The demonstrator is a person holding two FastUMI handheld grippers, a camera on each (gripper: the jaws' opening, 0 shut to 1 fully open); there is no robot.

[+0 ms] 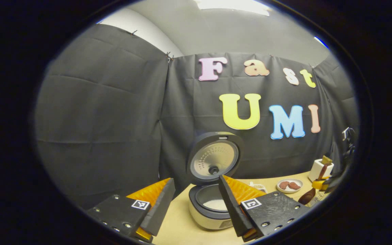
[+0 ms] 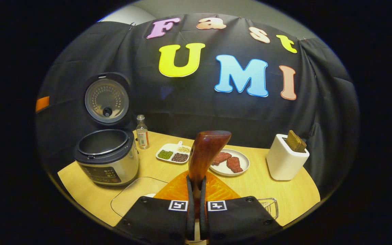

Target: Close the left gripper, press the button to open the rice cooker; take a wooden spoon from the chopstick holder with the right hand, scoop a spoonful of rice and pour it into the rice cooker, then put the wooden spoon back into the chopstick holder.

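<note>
The rice cooker [image 2: 105, 156] stands open at the table's left, its lid [image 2: 107, 100] tipped up against the wall. In the left gripper view the cooker [image 1: 213, 204] sits just beyond my open left gripper [image 1: 196, 200], with some white rice in the pot. My right gripper [image 2: 196, 194] is shut on the handle of a wooden spoon [image 2: 206, 149], which stands upright with its bowl on top. I cannot tell whether the bowl holds rice. The white chopstick holder [image 2: 284, 160] stands at the right with a brown utensil [image 2: 296, 140] in it. The right gripper with the spoon [image 1: 308, 196] shows far right.
A small bottle [image 2: 142, 132] stands behind the cooker. A divided dish of beans [image 2: 174, 153] and a plate of meat slices [image 2: 230, 162] lie mid-table. A clear lid [image 2: 134, 197] and a clear container [image 2: 267, 206] flank the right gripper near the front edge.
</note>
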